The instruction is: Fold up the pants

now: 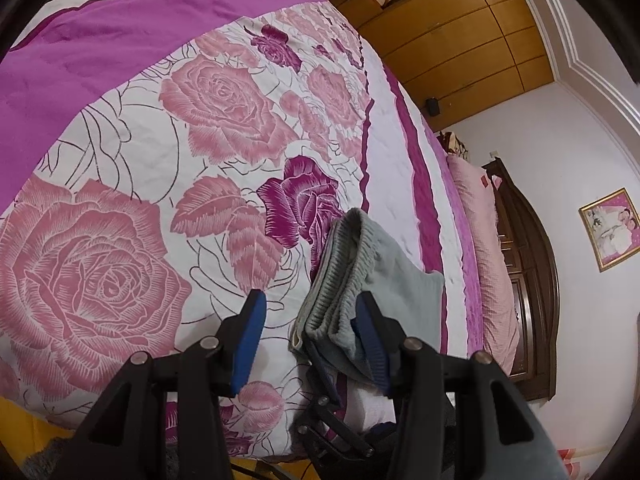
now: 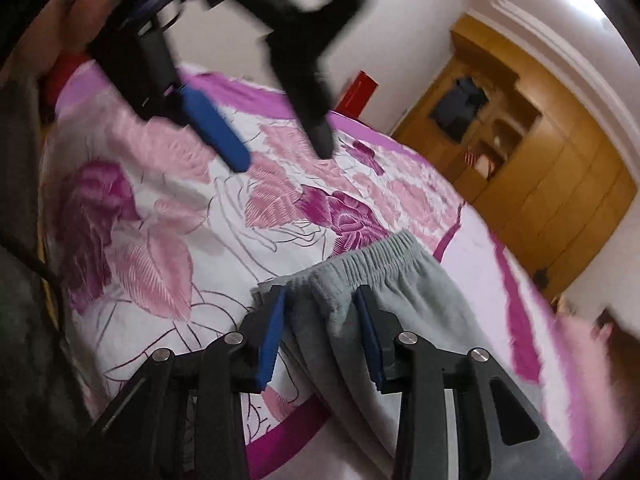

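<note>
The pants [image 2: 384, 300] are grey, soft and fleecy, with a gathered elastic waistband. They are folded into a thick bundle of layers that lies on the bed [image 1: 120, 200], on its white cover printed with pink and purple roses. The waistband points up the bed; the rest trails back toward me and off the near edge.

My right fingers [image 2: 320, 334] straddle the pants just below the waistband, with cloth filling the gap between the blue pads. I cannot tell whether the pads press on it. This view is smeared.

My left fingers [image 1: 312, 328] stand about half open and hold nothing. The stacked edge of the pants rises between them, close by one pad and apart from the other. In the right view the left fingers [image 2: 280, 160] hang above the cover, up the bed from the waistband.

The pants sit near the bed's side, just short of the purple border stripe. Beyond that border are a pink pillow [image 1: 480, 240] and a dark wooden headboard [image 1: 528, 264]. On the other side the flowered cover spreads wide and flat. A wooden wardrobe [image 2: 540, 168] stands well back against the wall.
</note>
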Demonstrator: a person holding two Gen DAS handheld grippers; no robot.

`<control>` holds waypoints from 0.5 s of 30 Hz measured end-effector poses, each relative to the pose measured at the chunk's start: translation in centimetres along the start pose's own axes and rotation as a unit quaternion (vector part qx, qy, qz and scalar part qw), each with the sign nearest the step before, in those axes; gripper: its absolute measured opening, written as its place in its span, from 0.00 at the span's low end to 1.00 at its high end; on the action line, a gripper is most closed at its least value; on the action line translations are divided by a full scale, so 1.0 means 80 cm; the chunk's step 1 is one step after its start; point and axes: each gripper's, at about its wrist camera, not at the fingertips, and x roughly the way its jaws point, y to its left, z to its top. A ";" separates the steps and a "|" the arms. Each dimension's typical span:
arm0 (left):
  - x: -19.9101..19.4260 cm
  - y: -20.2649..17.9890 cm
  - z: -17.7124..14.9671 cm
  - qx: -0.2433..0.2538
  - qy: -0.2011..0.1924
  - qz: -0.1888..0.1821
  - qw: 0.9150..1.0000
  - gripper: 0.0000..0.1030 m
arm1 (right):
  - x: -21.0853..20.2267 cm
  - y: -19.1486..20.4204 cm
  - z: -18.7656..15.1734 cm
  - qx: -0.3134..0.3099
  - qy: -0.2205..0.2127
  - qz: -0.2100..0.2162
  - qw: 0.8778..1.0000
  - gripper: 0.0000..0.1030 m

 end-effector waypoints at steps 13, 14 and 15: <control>-0.001 0.003 0.001 -0.007 -0.001 -0.007 1.000 0.47 | -0.018 -0.024 0.018 0.021 -0.041 -0.007 0.999 0.14; 0.000 0.002 0.001 -0.005 -0.001 -0.007 1.000 0.47 | -0.015 -0.020 0.016 0.017 -0.035 -0.002 0.999 0.14; 0.000 0.001 0.000 -0.003 0.000 -0.006 1.000 0.47 | -0.009 -0.012 0.012 0.009 -0.025 0.003 1.000 0.15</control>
